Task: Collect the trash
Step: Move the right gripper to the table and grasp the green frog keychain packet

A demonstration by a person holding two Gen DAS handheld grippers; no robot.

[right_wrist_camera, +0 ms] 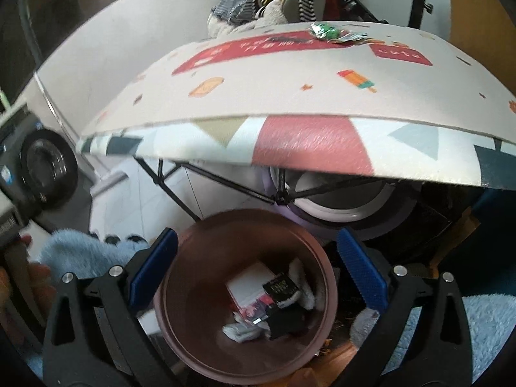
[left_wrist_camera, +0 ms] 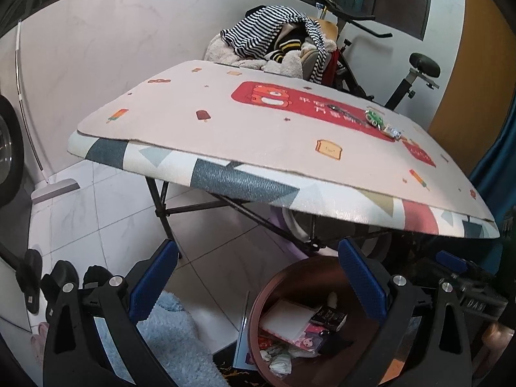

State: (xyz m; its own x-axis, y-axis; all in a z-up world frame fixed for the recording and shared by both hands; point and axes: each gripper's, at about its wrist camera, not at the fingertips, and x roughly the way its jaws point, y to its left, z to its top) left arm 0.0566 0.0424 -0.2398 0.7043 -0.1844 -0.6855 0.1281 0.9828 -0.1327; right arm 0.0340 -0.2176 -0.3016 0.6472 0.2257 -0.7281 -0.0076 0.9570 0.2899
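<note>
We hold the right claw (right_wrist_camera: 256, 266) wide and empty above the pink bin (right_wrist_camera: 180, 329). Our left claw (left_wrist_camera: 258, 277) is wide and empty too. Wrappers (left_wrist_camera: 382, 124) lie on the counter (left_wrist_camera: 258, 148).

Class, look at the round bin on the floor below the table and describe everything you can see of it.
The bin is a round, open-topped container with a brownish-pink, smooth, plastic-looking wall and a thin rim. It stands upright on the floor, in front of and below the table edge, beside a fluffy blue rug. Inside lie a white box, a small black packet, crumpled white paper and other wrappers. The open right claw hangs above it, touching nothing.
</note>
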